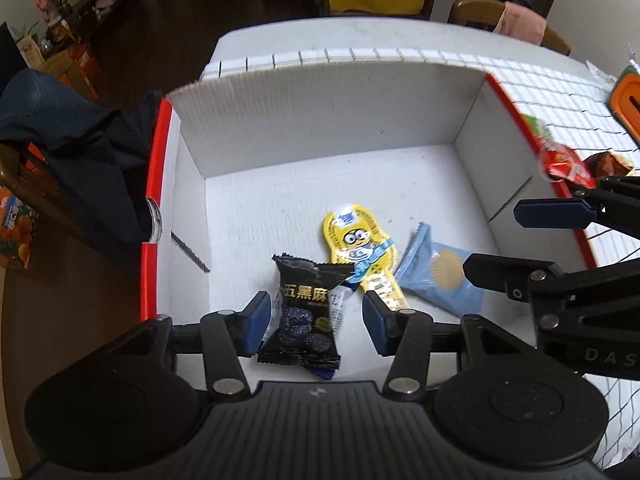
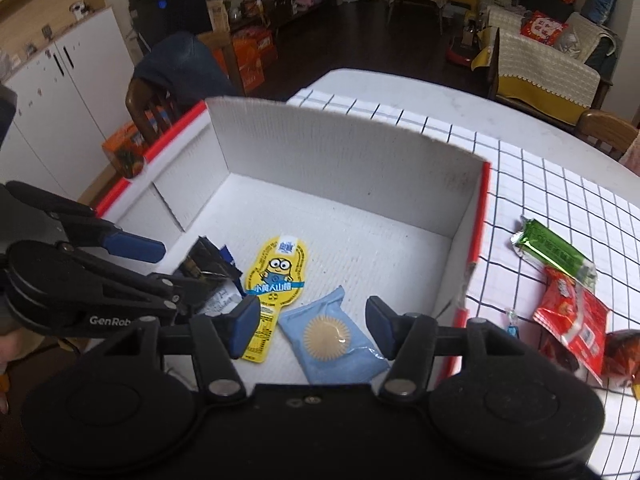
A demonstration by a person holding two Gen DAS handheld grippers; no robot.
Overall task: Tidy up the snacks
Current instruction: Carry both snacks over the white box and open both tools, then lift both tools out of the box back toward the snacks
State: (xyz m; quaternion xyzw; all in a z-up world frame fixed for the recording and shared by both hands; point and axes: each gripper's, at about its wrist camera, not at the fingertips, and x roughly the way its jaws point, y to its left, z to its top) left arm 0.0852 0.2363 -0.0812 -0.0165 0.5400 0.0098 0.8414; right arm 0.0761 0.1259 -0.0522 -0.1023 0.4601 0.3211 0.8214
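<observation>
White corrugated box [image 1: 320, 120] on the desk [image 2: 540, 184] serves as collection point: the black snack packet [image 1: 304, 316] lies inside, between the spread left gripper [image 1: 314, 326]; the right gripper [image 2: 308, 326], also spread, straddles the pale-blue packet [image 2: 332, 340].

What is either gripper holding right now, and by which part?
Nothing. The left gripper and the right gripper are both open above snacks lying in the box.

Dark wood floor [image 2: 320, 40]. White cabinet with black handles [image 2: 68, 76] at left. Wooden chair draped with dark blue cloth [image 2: 180, 68] beside the table's left edge. Sofa under cream-and-yellow knitted throw [image 2: 536, 72] beyond the far edge. Dim daylight.
</observation>
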